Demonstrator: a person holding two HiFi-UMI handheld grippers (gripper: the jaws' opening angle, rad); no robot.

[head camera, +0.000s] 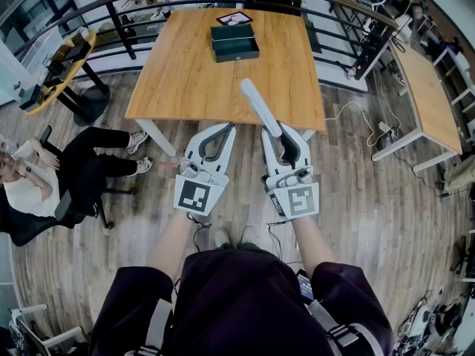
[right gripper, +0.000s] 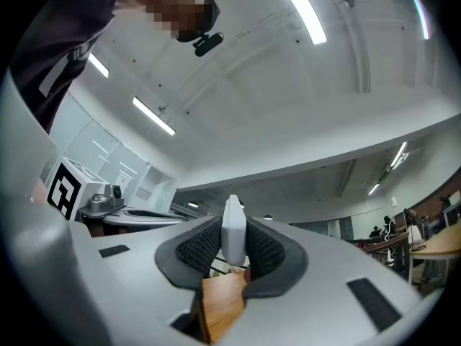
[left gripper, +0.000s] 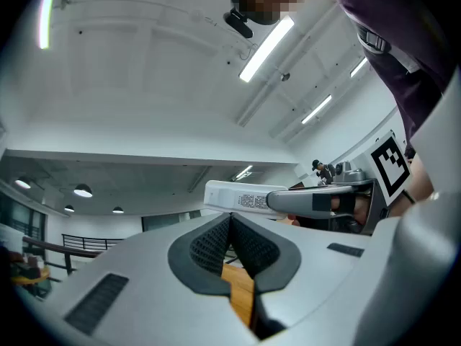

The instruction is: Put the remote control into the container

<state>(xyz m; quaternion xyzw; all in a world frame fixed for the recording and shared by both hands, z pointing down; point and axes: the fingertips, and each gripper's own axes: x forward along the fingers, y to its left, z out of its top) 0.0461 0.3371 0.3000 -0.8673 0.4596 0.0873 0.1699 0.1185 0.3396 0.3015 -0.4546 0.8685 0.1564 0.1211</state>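
Note:
The white remote control [head camera: 260,106] sticks out forward and up from my right gripper [head camera: 276,128], whose pads are shut on its lower end over the table's near edge. In the right gripper view the remote [right gripper: 233,229] stands edge-on between the black pads. My left gripper [head camera: 226,128] hangs beside it to the left, its jaws shut with nothing between them; its own view shows the pads [left gripper: 216,240] meeting and the remote [left gripper: 238,197] passing to its right. The dark green open container [head camera: 234,43] sits at the far middle of the wooden table [head camera: 185,80].
A framed marker card [head camera: 234,18] lies behind the container. A curved railing [head camera: 111,2] runs past the table's far side. A person sits on a chair [head camera: 44,176] at the left. Another wooden table [head camera: 430,95] stands at the right, with cables [head camera: 371,128] on the floor.

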